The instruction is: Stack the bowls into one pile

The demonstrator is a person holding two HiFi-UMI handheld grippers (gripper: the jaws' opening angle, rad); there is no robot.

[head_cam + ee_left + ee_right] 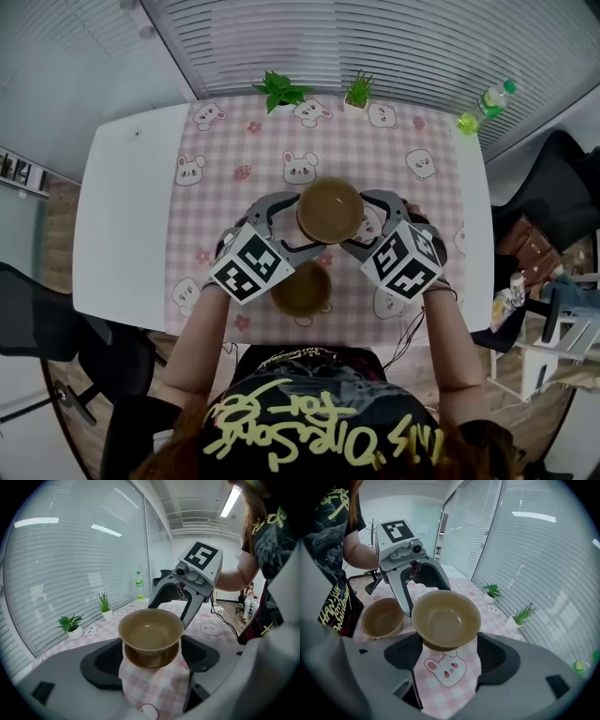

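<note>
My left gripper is closed on the bottom part of a brown bowl. One dark pad is on each side of the bowl, and both pads touch it. The black and white cube on this gripper sits to the left of the bowl, close to me.

The bowl is in the middle, over a pink cloth with bunny faces on it. The cloth lies on a white bench. The bowl is right side up and has nothing in it. I cannot tell if it touches the cloth.

A second bowl sits on the cloth, nearer to me than the first one. It is the same brown and is right side up too.

My right gripper is closed on the same first bowl from the other side. Its pads touch the bottom part of the bowl too.

At the far edge of the cloth stand a leafy plant and a spiky plant. Far off to the right is a green bottle.
</note>
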